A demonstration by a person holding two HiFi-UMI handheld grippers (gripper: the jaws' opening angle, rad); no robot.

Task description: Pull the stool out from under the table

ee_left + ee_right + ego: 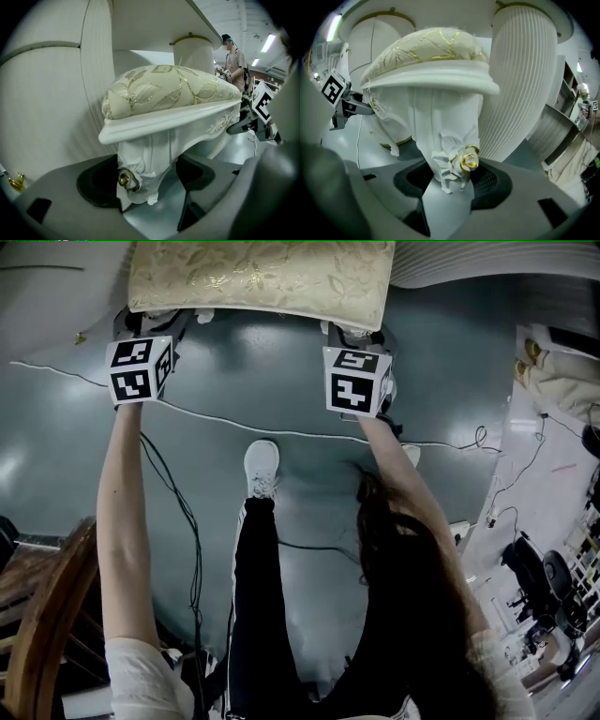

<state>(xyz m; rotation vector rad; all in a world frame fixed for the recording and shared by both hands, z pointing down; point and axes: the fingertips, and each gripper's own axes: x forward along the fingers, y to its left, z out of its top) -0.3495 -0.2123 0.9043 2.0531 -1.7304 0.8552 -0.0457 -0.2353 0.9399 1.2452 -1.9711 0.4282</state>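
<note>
The stool has a cream and gold cushion [262,277] on a white carved frame, and it stands at the top of the head view. My left gripper [153,322] reaches under the cushion's left front corner, my right gripper [356,336] under its right front corner. In the left gripper view, a white stool leg [145,159] with a gold knob sits between the jaws of the left gripper [147,176], which close on it. The right gripper [450,176] likewise holds a stool leg [440,140] with a gold rose. Fluted white table columns [98,70] [520,84] rise right behind the stool.
A thin white cable [281,432] runs across the grey floor just below the grippers. The holder's white shoe [262,468] stands between the arms. A wooden chair [37,615] is at the lower left, clutter [553,381] along the right. A person [234,56] stands far behind.
</note>
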